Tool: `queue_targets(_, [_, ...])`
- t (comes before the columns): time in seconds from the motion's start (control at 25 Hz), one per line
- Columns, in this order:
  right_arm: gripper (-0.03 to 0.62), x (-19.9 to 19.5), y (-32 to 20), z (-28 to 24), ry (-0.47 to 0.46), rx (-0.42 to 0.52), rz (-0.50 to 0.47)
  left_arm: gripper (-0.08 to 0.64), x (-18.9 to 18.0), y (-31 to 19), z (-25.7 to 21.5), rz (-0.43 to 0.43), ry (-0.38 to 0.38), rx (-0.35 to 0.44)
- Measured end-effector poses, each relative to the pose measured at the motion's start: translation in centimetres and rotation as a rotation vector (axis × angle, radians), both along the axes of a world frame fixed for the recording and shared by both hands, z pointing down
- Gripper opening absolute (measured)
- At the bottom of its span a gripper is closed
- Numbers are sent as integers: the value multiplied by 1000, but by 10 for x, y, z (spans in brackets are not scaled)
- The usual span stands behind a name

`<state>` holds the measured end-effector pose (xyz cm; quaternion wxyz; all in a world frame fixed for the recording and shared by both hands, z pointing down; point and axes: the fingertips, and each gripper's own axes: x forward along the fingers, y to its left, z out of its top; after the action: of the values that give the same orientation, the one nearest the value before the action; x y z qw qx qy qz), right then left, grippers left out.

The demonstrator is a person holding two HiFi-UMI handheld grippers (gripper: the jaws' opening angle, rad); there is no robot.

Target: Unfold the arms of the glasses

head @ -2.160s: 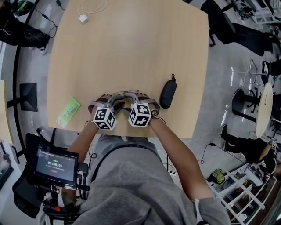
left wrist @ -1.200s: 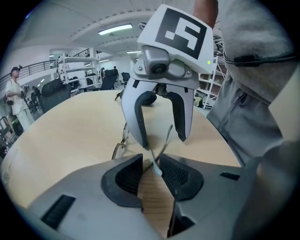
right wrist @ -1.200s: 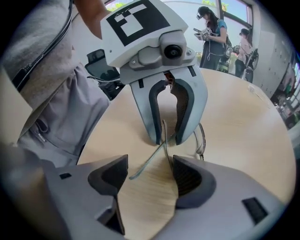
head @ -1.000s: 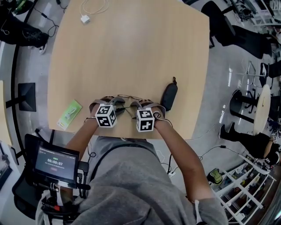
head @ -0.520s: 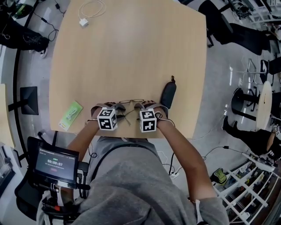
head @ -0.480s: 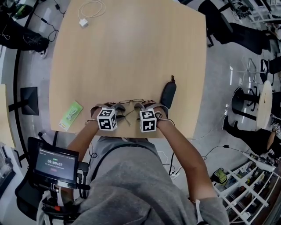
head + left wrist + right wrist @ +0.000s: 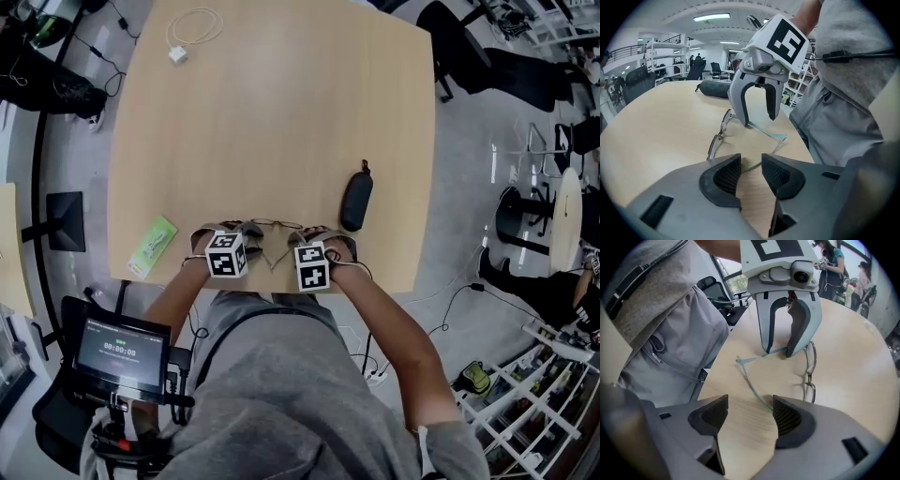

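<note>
The thin-framed glasses [image 7: 275, 226] lie on the wooden table [image 7: 281, 112] near its front edge, lenses away from me. Their teal arms [image 7: 752, 380] run back toward me and cross at the tips. My left gripper [image 7: 246, 234] stands open at the left arm; in the right gripper view its fingertips [image 7: 793, 350] straddle that arm without pressing it. My right gripper [image 7: 300, 239] is open too, and the other arm passes just beside its right pad [image 7: 790, 420]. In the left gripper view the frame [image 7: 717, 138] lies ahead of the left jaws [image 7: 751, 173].
A black glasses case [image 7: 355, 200] lies just right of the grippers. A green packet [image 7: 150, 246] sits at the table's left edge. A white cable and charger [image 7: 192, 26] lie at the far corner. The table edge is right behind my hands.
Since the earliest frame the two grippers have spread apart and drifted toward the near edge. The glasses' arms now show splayed on the table between them.
</note>
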<state>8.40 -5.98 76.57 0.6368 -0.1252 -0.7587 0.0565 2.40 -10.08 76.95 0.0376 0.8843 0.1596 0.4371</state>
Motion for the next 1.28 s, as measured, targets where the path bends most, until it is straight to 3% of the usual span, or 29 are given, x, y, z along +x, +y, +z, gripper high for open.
queue_targets(0.28, [284,18,-13,-4,20,14,66,117,0,-7,2,10,-9,-3])
queue_targets(0.64, [284,12,-47,11,21,91,162,117,-10,-30,11,53,-10,49])
queue_targets(0.84, [284,20,-32,-14,-22,114,207,117,-9,-23,-24,-48,30,53])
queue_targets(1.0, [284,23,-16,-52,-137,148,300,115,-10,-2,-75,-192,108,49])
queue_targets(1.2, [282,3,-34,-120,-479,108,627,115,-8,4,-119,-363,231,83])
queue_targets(1.28, [282,7,-36,-145,-550,152,681,114,0,4,-144,-453,308,106])
